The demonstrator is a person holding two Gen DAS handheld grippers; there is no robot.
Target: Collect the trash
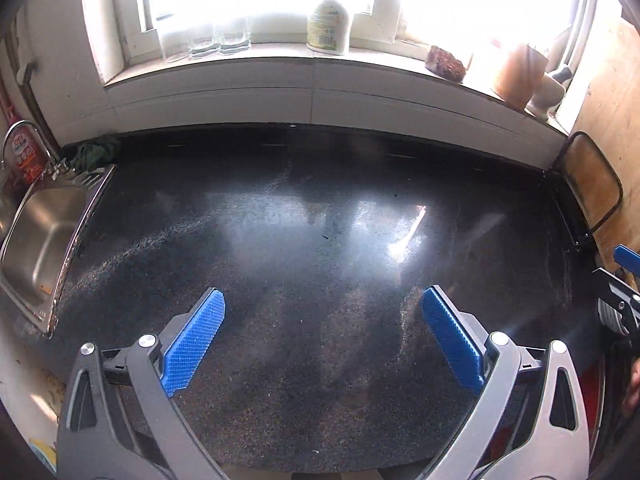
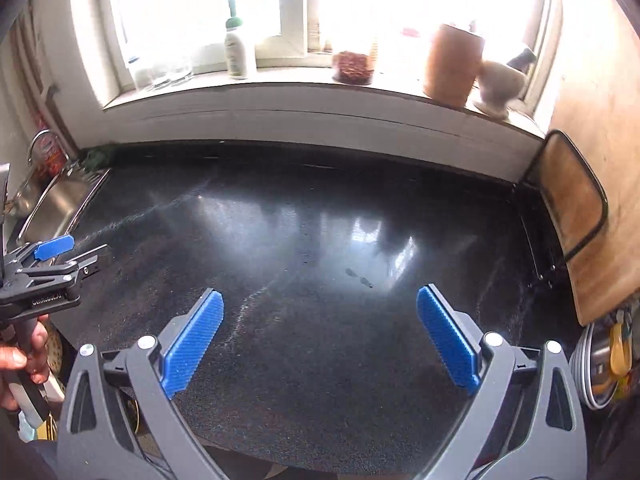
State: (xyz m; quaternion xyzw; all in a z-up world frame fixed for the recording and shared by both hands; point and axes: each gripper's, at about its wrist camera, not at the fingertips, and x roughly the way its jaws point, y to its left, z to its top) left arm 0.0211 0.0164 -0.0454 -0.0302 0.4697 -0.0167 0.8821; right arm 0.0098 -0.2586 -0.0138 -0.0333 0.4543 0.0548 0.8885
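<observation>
A black speckled countertop [image 1: 320, 240] fills both views, also in the right wrist view [image 2: 320, 240]. No trash item shows on it, only small dark specks [image 2: 360, 278]. My left gripper [image 1: 324, 300] is open and empty above the near part of the counter; it also shows at the left edge of the right wrist view [image 2: 72, 254]. My right gripper [image 2: 320, 300] is open and empty above the counter; part of it shows at the right edge of the left wrist view [image 1: 624, 280].
A steel sink [image 1: 44, 236] with a tap sits at the left, a green cloth [image 1: 96, 152] behind it. The windowsill holds glasses [image 1: 204, 40], a bottle [image 1: 328, 24], a jar [image 2: 354, 66] and a terracotta pot [image 2: 452, 64]. A wooden board [image 2: 572, 208] leans at the right.
</observation>
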